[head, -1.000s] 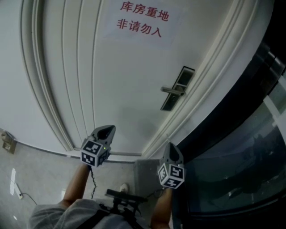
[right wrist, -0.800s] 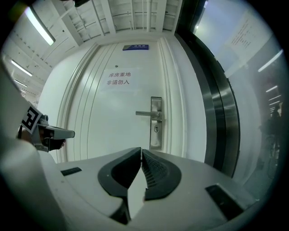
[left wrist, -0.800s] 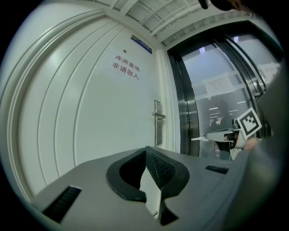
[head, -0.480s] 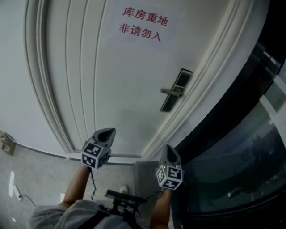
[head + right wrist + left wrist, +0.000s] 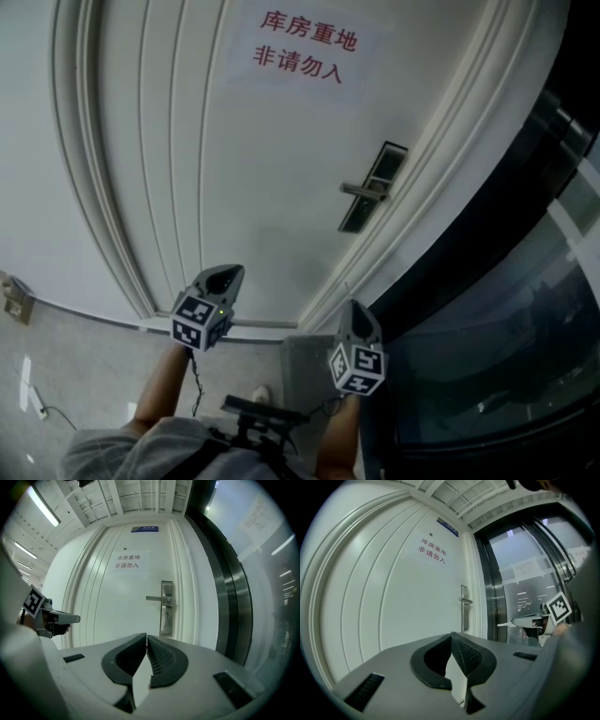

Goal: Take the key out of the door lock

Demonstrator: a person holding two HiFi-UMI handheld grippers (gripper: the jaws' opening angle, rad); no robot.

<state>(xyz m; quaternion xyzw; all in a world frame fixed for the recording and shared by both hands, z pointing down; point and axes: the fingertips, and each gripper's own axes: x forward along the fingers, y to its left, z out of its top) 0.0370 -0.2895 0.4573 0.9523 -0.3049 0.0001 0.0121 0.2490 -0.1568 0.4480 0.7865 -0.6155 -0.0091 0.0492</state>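
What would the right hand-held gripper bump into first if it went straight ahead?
The right hand-held gripper would probably meet the white door just left of the lock plate. Nothing shows in between; depth is hard to judge.

A paper notice [image 5: 305, 47] with red characters is hanging below a blue plate [image 5: 144, 528]. A dark-framed glass partition [image 5: 506, 356] is standing at the right. A strip light [image 5: 43, 506] is glowing overhead.

Grey left gripper [image 5: 225, 274]; grey right gripper [image 5: 355, 309]; black-and-white marker cubes [image 5: 199, 321]; black ribbed pads [image 5: 466, 656]; grey shirt [image 5: 117, 452]
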